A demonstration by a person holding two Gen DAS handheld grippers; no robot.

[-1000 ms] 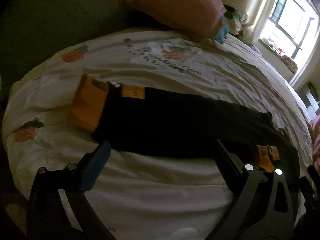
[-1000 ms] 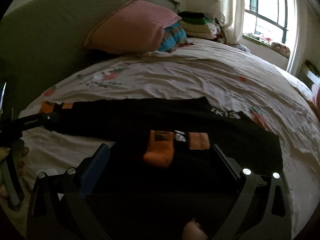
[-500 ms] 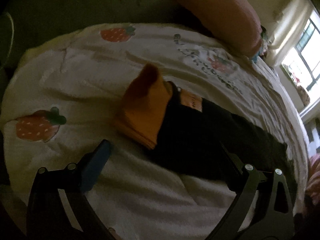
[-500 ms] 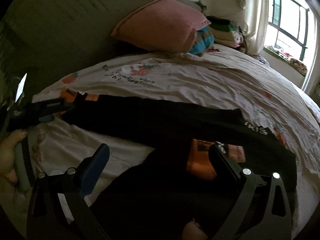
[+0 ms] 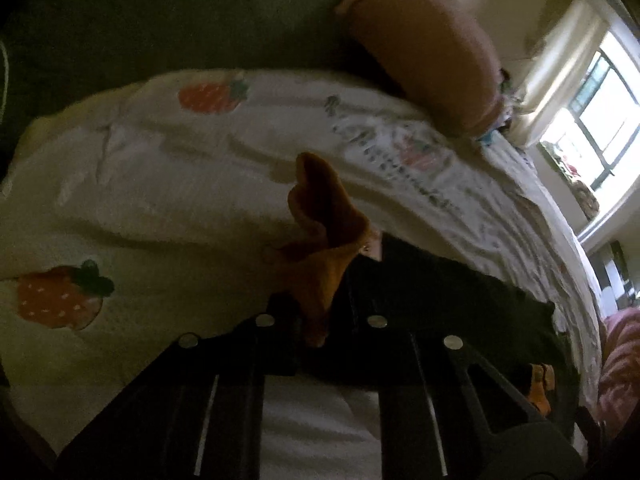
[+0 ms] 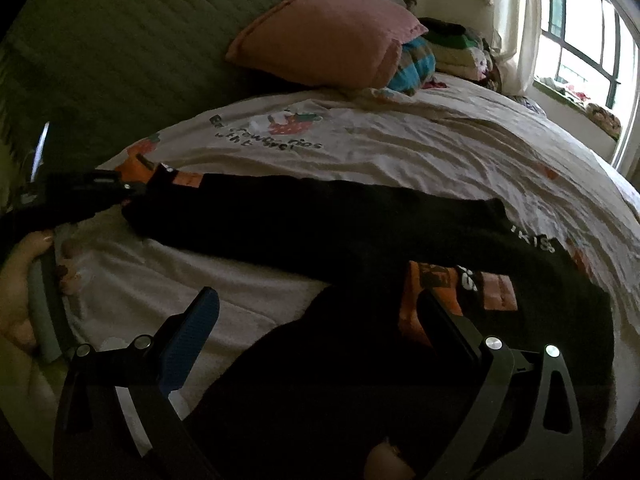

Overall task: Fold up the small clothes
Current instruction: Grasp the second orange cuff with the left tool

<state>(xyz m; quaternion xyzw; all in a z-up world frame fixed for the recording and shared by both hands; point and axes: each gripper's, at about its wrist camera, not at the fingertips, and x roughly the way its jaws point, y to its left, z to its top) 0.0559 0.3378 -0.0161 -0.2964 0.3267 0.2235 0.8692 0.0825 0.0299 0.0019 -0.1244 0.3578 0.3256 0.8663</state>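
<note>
Clamping together now on the orange cuff point(image 5: 320, 280), where a second ago stood wide apart over flat cloth: left gripper point(image 5: 316, 320), the cuff bunched up between its fingers. Means one leg end of the black trousers point(image 6: 340, 224) is seized, likely ready for lifting over. Spread wide above the dark cloth, pinching nothing: right gripper point(image 6: 320, 320). Bare bedsheet point(image 6: 440, 148) ahead towards the pillow point(image 6: 328, 36); bed edge well off.
</note>
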